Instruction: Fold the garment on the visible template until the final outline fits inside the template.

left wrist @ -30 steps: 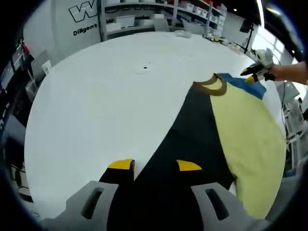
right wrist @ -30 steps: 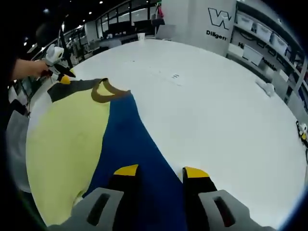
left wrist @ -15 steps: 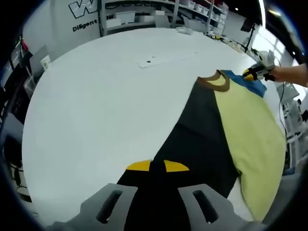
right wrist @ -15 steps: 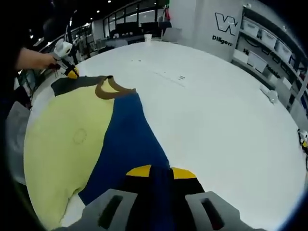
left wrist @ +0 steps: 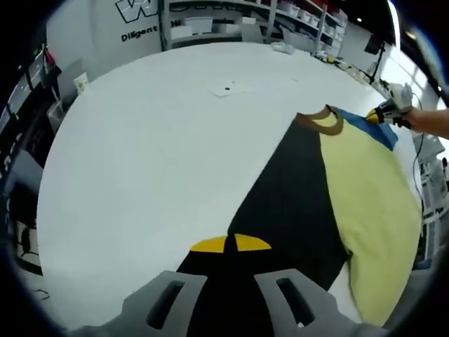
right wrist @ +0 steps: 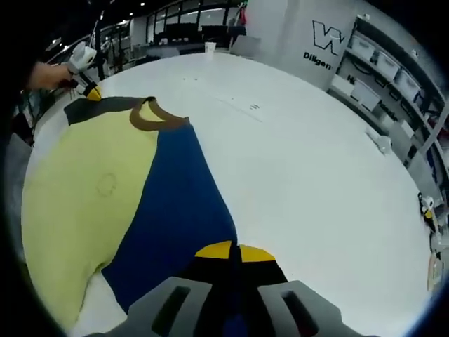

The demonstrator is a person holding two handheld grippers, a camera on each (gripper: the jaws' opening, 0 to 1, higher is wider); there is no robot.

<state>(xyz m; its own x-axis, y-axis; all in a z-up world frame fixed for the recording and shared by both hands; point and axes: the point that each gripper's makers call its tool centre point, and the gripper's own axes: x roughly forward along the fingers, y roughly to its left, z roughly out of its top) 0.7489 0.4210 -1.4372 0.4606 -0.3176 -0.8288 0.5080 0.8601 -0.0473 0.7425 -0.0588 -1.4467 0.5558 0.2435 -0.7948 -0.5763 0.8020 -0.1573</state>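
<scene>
A shirt with a yellow body (left wrist: 368,189), brown collar (left wrist: 324,121), one black sleeve (left wrist: 287,189) and one blue sleeve (right wrist: 175,196) lies flat on the white round table (left wrist: 154,154). My left gripper (left wrist: 230,243) is shut on the end of the black sleeve, its yellow tips pressed together. My right gripper (right wrist: 233,250) is shut on the end of the blue sleeve in the same way. Across the shirt, each view shows the other gripper held by a hand: the right gripper (left wrist: 382,114) by the blue sleeve, the left gripper (right wrist: 88,90) by the black sleeve (right wrist: 98,107).
A small paper mark (left wrist: 228,89) lies on the table beyond the shirt. Shelves with bins (left wrist: 210,24) and a lettered wall stand behind. A white cup (right wrist: 210,48) and a small white object (right wrist: 379,142) sit near the table's far rim.
Both grippers were open over the sleeve ends one second ago; both have since shut on them. The views have shifted slightly with the hands.
</scene>
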